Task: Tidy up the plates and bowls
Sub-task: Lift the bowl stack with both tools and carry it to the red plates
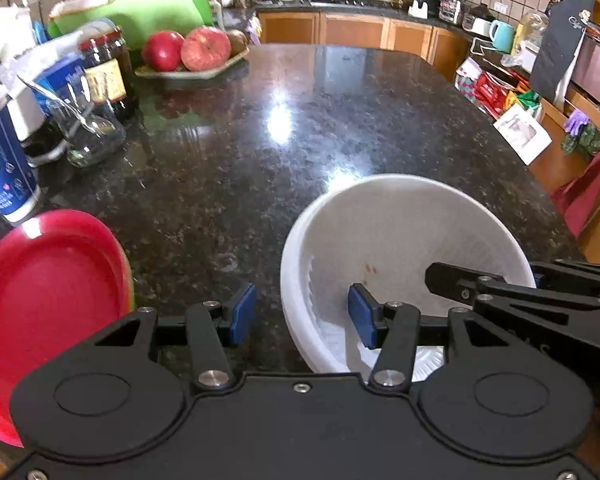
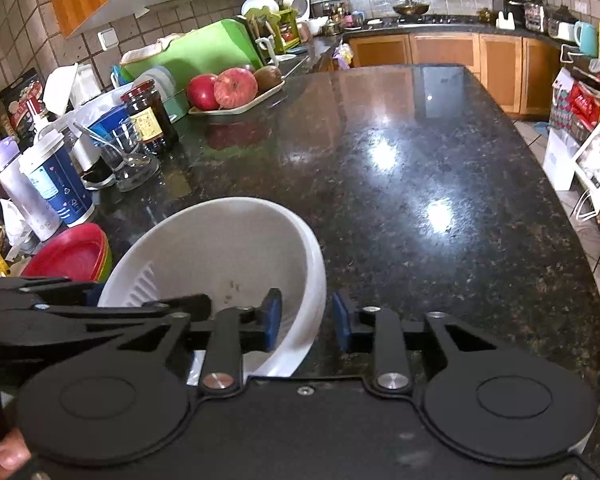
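My right gripper (image 2: 306, 320) straddles the near right rim of the white bowl (image 2: 220, 248), one blue pad inside the wall and one outside; a sliver of gap shows on the outer side, so I read the jaws as spread around the rim, not yet biting. My left gripper (image 1: 302, 316) straddles the bowl's left wall the same way, jaws held well apart, one pad inside and the other over the bare counter (image 1: 260, 160), pinching nothing. The bowl sits on the dark granite with slotted vents low on its inner wall, so I judge it a light plastic colander: stiff enough at the rolled rim, thin and springy lower down, glossy and likely to slip or tip under a one-sided pinch. The rim is the place to take it, pads square across the lip. Left of the bowl, well apart from it, lies the red plate stack (image 1: 48, 288), its greenish lower edges showing.
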### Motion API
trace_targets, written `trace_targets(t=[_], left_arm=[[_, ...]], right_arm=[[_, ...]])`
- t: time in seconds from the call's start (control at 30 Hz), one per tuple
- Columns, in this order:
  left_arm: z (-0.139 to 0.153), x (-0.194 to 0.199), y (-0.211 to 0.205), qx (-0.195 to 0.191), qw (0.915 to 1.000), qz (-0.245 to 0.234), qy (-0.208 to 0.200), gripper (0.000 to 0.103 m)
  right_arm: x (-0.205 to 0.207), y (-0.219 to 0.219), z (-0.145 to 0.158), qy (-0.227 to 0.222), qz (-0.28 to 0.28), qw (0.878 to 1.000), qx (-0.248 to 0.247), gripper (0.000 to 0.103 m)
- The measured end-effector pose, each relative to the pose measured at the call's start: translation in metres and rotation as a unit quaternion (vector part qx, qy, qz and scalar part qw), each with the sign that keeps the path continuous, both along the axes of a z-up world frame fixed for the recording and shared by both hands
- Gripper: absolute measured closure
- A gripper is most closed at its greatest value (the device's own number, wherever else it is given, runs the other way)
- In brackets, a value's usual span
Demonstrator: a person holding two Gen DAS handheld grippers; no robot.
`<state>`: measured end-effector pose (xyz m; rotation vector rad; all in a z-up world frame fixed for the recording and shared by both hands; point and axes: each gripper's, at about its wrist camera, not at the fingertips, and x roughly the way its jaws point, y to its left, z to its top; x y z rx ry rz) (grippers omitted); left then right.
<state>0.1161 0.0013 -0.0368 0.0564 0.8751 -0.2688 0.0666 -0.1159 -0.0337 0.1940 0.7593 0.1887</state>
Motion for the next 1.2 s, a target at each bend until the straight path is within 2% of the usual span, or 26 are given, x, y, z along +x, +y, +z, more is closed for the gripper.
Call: trace_targets(t=[0.2, 0.27, 0.33, 0.6, 0.9, 1.2], left_arm=[[-0.001, 0.001, 0.002, -0.018, 0.9998, 0.002, 0.006, 0.049], [0.0, 0.001, 0.002, -0.031, 0.9994, -0.004, 0.013, 0.06], [0.001, 0.0, -0.002, -0.028, 0.9995, -0.005, 0.012, 0.064], [0.012, -0.017, -0.011, -0.022, 0.9993, 0.01, -0.029, 0.064], [0.019, -0.027, -0.013, -0.023, 0.9987, 0.031, -0.032, 0.064], [0.025, -0.039, -0.012, 0.009, 0.9966, 0.068, -0.045, 0.064]], right_arm=[[-0.003, 0.002, 0.0, -0.006, 0.009, 1.0, -0.004, 0.083], [-0.003, 0.002, 0.001, -0.005, 0.016, 1.0, 0.003, 0.085], [-0.004, 0.001, 0.003, -0.008, 0.019, 1.0, 0.005, 0.085], [-0.007, -0.008, 0.007, -0.02, 0.029, 0.999, 0.013, 0.086], [-0.024, -0.014, 0.011, -0.032, 0.049, 0.998, 0.018, 0.086], [-0.026, -0.009, 0.017, -0.041, 0.083, 0.995, 0.033, 0.086]])
